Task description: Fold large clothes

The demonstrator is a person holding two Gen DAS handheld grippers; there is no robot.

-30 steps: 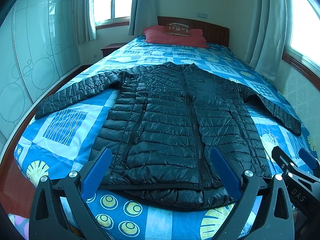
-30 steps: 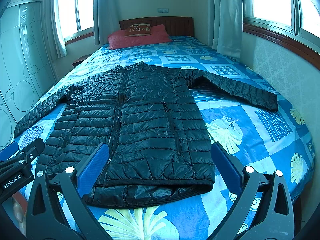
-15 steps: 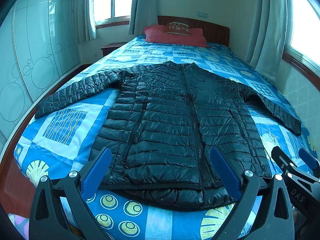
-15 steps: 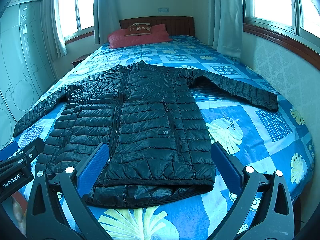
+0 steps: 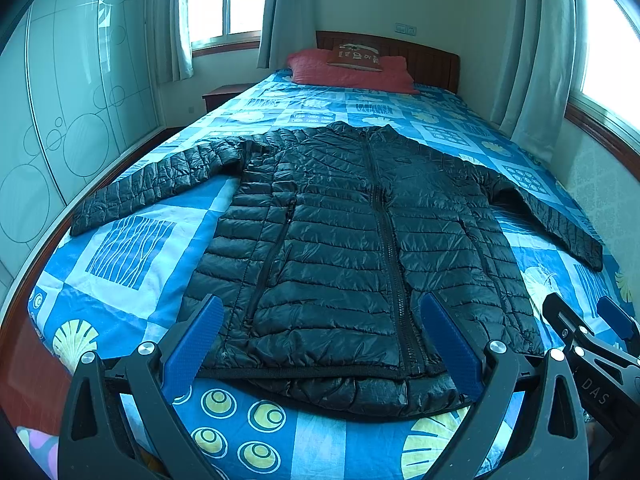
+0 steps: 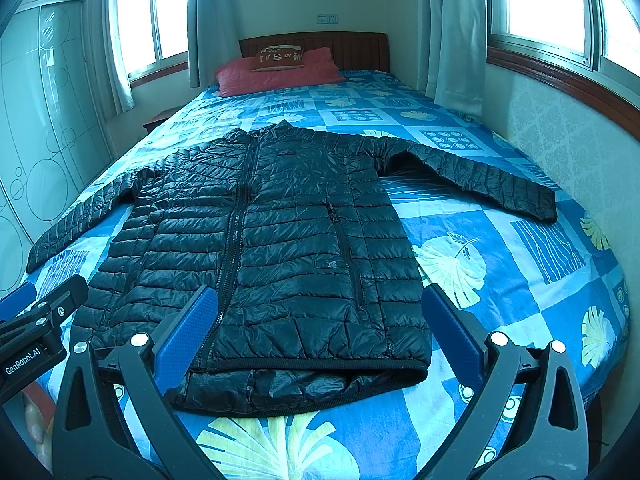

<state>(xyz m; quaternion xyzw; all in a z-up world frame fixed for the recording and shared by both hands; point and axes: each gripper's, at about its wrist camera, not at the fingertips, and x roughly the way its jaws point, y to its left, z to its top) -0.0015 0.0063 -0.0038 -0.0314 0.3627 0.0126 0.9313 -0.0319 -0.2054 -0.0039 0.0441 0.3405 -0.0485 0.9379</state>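
Observation:
A black quilted puffer jacket (image 5: 352, 240) (image 6: 280, 240) lies flat and zipped on the bed, front up, collar toward the headboard, both sleeves spread out to the sides. Its hem is nearest me. My left gripper (image 5: 322, 340) hovers open above the foot of the bed, just short of the hem, with nothing between its blue pads. My right gripper (image 6: 318, 328) is likewise open and empty, held before the hem's right half. Each gripper shows at the edge of the other's view: the right gripper (image 5: 592, 344) and the left gripper (image 6: 36, 320).
The bed (image 5: 128, 252) wears a blue patterned sheet (image 6: 500, 264). Red pillows (image 5: 352, 72) rest against a wooden headboard. A glass-fronted wardrobe (image 5: 60, 120) stands along the left, a wall with windows and curtains (image 6: 456, 40) along the right, and a nightstand (image 5: 224, 94) sits far left.

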